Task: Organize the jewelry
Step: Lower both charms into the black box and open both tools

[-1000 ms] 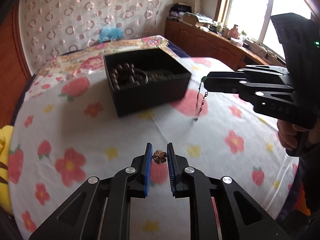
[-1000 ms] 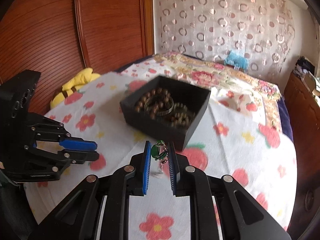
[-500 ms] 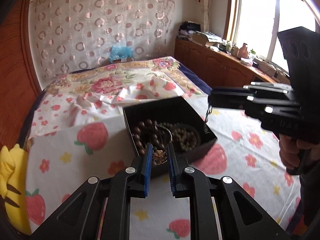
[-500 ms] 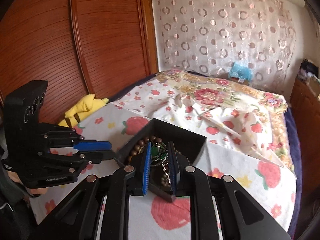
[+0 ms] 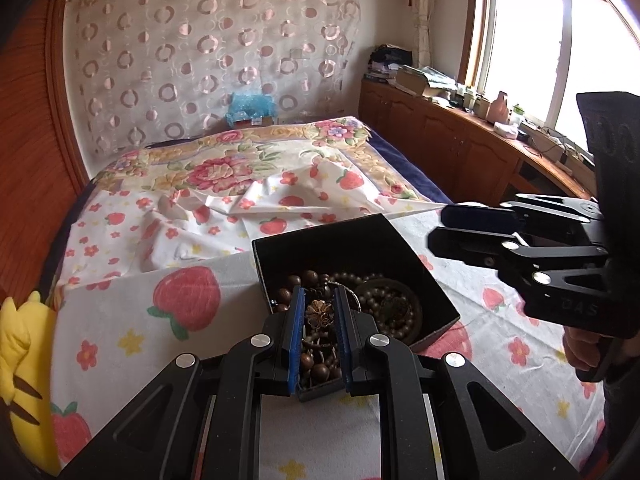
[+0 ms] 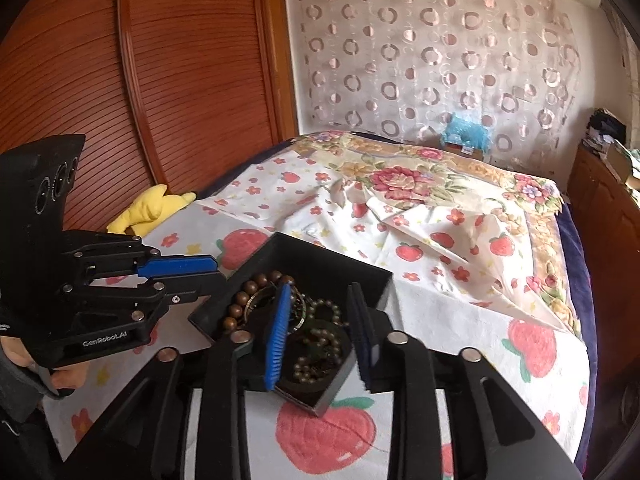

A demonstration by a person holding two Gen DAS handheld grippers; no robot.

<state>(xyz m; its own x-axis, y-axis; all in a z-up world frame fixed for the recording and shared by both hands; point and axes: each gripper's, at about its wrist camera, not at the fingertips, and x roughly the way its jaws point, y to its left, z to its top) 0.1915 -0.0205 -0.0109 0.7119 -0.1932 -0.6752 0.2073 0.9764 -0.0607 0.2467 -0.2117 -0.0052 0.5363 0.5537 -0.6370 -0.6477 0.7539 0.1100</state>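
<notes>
The left gripper [image 5: 318, 312] hangs over the near corner of the black box [image 5: 436, 292], its blue-padded fingers [image 5: 297, 328] clamped on a small bronze flower ornament [image 5: 319, 314] pinched near their tips. Straight below and just ahead of those fingers lies the box's open interior; the near wall passes under the finger bases, the far wall [image 5: 320, 236] stands well ahead of the tips. To the left of the fingers the strawberry-print cloth [image 5: 120, 320] lies flat and bare as far as a yellow plush toy [image 5: 20, 344] at the bed's edge. To the right, the right gripper [image 5: 434, 228] reaches in over the box's far right corner.

From the right wrist view, the right gripper [image 6: 318, 320] stands over the same box [image 6: 328, 256], its jaws having just been opening; the blue pad [image 6: 278, 332] and the dark one [image 6: 362, 328] stand apart with nothing pressed between them. Under the gap lie dark green beads [image 6: 316, 344] on the box floor, whether dropped from these fingers I cannot tell. Left of the fingers, brown wooden beads [image 6: 244, 300] curve along the box's left wall, and beyond that wall the left gripper [image 6: 216, 270] comes in close to the rim. Ahead of the tips the far rim runs across, then rumpled cloth and a floral quilt [image 6: 400, 180]. The box is already crowded with bead strings; the flower ornament is metallic, five-petalled, with a darker centre.
</notes>
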